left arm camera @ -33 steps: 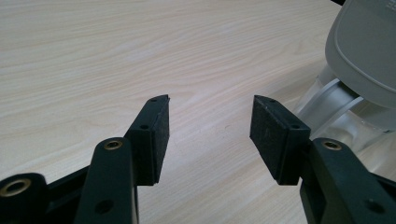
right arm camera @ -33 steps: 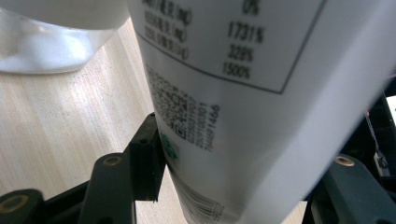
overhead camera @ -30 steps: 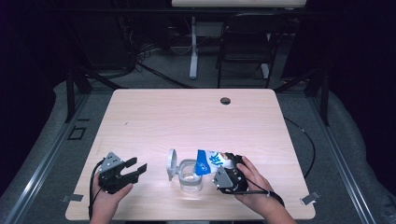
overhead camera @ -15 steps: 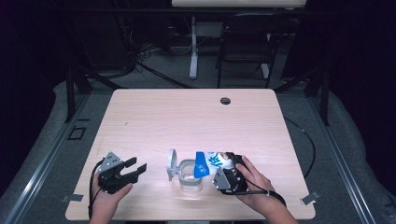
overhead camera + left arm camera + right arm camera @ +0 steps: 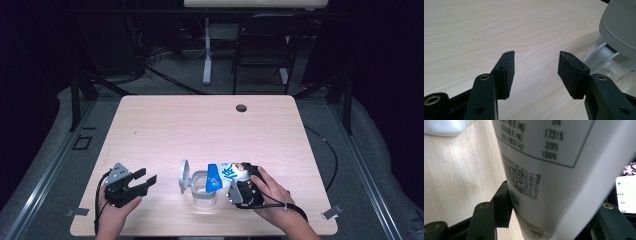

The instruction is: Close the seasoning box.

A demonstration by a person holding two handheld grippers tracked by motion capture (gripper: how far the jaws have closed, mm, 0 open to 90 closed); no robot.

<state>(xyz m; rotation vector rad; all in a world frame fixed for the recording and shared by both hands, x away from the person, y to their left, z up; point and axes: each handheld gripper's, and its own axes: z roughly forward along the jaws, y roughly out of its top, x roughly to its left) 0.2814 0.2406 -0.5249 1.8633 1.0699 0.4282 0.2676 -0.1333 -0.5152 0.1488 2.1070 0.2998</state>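
Pinching a white bottle (image 5: 554, 170) with a blue cap (image 5: 214, 178), my right gripper (image 5: 239, 186) has its jaws spread wide around the bottle's body, pads pressed to its printed label. I hold the bottle tipped on its side, cap end over the mouth of a clear container (image 5: 204, 189) that stands on the tabletop (image 5: 200, 125) near the front edge. That container's grey lid (image 5: 184, 176) is swung open and stands upright on its left side. Off to the left, apart from the container, my left gripper (image 5: 142, 180) hovers low over the wood with its jaws spread and nothing between them, pointing toward the container.
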